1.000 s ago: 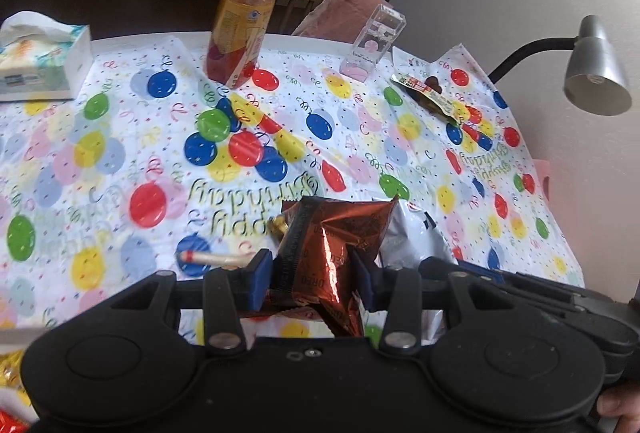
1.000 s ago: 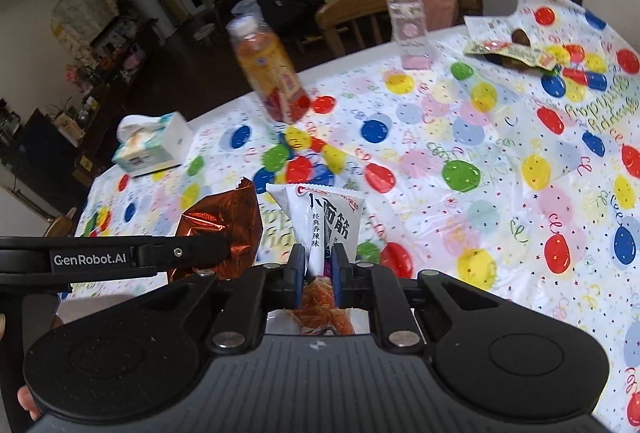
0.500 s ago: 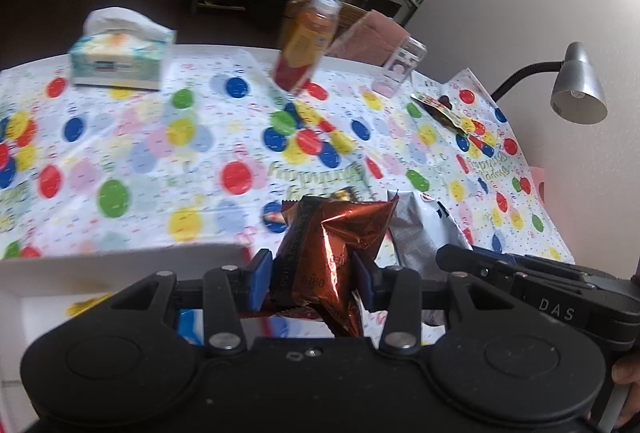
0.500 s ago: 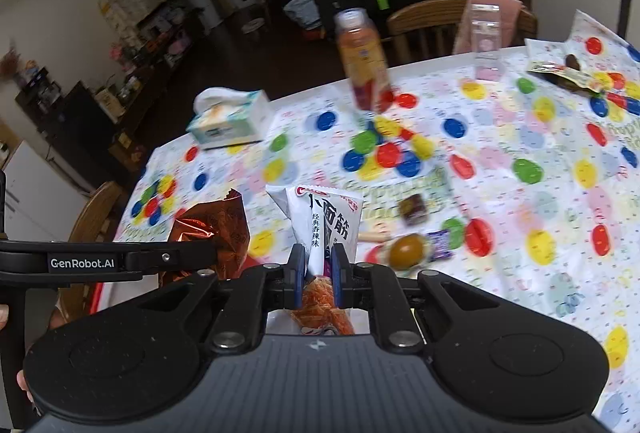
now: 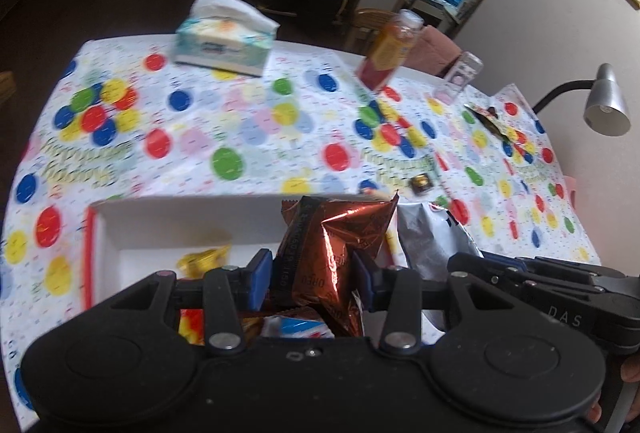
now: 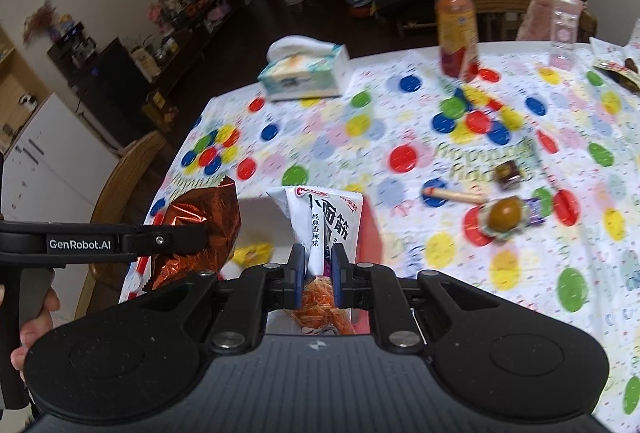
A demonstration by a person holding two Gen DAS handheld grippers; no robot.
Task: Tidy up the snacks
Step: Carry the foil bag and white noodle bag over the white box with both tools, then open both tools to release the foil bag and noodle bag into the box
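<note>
Carrying step: our left tongs [image 5: 312,273] clamp the copper packet [image 5: 340,253], right tongs [image 6: 314,269] pinch the white sachet [image 6: 324,217], both above the white box [image 5: 180,229] on the counter [image 5: 240,137]; next, lower and release inside

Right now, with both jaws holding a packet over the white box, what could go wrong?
1. The right gripper pinches the white packet by a narrow strip, so it may slip or swing before release.
2. The left gripper holds the copper foil packet close beside it; the two may collide.
3. The white box already contains snacks, so a drop could land on its rim.
</note>
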